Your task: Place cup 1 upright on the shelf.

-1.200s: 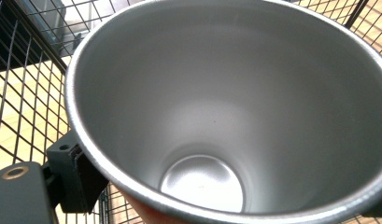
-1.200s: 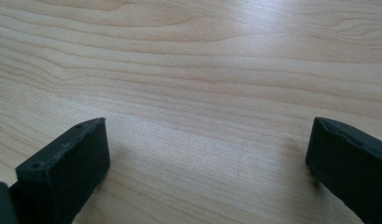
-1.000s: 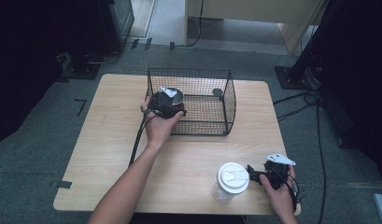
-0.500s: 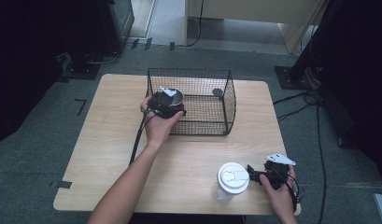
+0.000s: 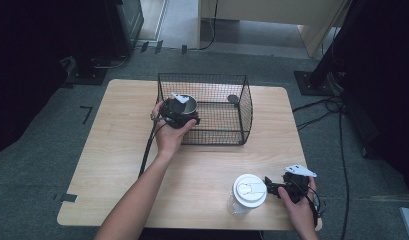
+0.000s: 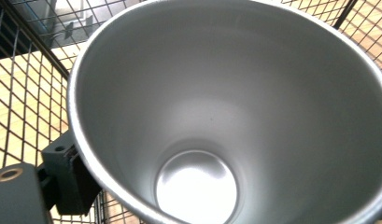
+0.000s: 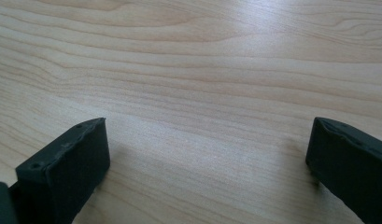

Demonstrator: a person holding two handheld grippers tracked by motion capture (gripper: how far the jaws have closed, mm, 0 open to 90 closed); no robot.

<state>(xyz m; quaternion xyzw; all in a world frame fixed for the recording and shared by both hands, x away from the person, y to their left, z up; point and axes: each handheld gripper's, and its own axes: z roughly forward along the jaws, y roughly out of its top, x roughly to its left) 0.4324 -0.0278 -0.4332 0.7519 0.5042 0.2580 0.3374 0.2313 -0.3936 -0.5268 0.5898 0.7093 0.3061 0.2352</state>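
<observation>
A silver metal cup [image 5: 187, 104] hangs at the left wall of the black wire basket [image 5: 240, 107], with my left gripper [image 5: 178, 112] shut on its rim. In the left gripper view the cup's shiny empty inside [image 6: 226, 116] looms close, and one black finger [image 6: 67, 175] presses the outside of its rim. The basket mesh shows behind it. Near the table's front right, my right gripper [image 5: 270, 188] stands open, its jaws pointing left at a clear plastic cup with a white lid [image 5: 249, 190]. In the right gripper view the gripper [image 7: 207, 163] has bare wood between its wide-apart jaws.
The wooden table [image 5: 117, 130] carries the basket at its far middle. A small dark object [image 5: 233, 98] lies inside the basket near its back right. The left gripper's cable [image 5: 147, 150] runs along the forearm. Dark stands and cables are on the floor around the table.
</observation>
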